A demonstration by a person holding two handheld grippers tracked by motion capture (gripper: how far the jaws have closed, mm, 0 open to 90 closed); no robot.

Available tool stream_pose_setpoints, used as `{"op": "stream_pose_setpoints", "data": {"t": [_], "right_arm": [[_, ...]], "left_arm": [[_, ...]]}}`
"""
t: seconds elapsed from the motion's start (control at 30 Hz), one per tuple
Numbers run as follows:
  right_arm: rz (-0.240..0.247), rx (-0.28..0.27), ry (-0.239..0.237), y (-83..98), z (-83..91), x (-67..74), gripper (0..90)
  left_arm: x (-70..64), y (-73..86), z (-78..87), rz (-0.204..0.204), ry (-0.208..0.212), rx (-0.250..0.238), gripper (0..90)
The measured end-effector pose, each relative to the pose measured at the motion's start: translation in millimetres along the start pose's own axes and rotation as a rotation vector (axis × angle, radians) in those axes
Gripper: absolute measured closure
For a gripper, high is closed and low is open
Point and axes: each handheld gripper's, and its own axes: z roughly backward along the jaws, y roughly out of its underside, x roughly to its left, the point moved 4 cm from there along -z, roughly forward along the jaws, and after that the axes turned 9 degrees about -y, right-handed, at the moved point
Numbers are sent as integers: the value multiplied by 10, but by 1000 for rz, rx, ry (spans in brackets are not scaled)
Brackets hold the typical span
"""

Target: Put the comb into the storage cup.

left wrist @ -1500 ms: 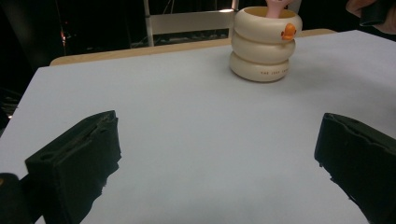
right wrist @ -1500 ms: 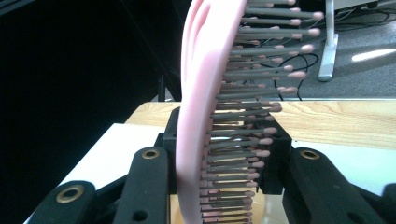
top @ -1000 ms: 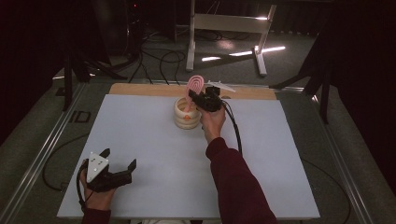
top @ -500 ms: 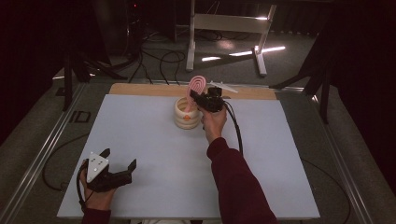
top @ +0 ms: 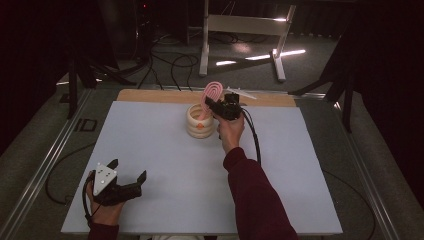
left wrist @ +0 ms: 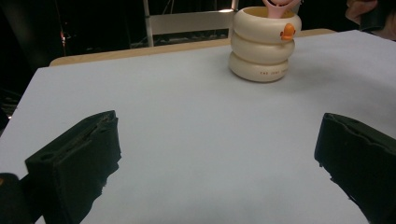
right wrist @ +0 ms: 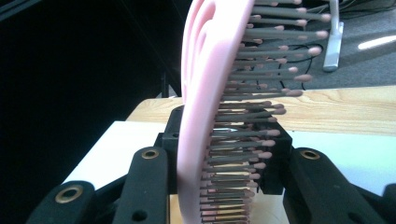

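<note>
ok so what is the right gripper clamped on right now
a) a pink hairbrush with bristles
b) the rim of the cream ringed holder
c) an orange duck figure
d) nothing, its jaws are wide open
a: in the right gripper view the right gripper has its black jaws closed on the pink hairbrush with bristles, and the high view shows that brush standing in the cream ringed holder.

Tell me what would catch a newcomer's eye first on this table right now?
The pink hairbrush stands out most: the right gripper is shut on it at the far middle of the table, its handle end down in the cream holder made of stacked rings with a small orange mark. Next is the left gripper, open and holding nothing, at the near left corner of the white mat.
</note>
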Motion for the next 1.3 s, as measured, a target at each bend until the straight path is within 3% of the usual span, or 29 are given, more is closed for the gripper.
{"op": "stream_pose_setpoints", "data": {"t": [0.73,1.3], "right_arm": [[32,40,62,-15,48,-68,609],[111,97,83,-31,105,-97,516]], "left_arm": [[-21,10,-15,-7,4,6,9],[-28,15,-22,-10,6,10,9]]}}
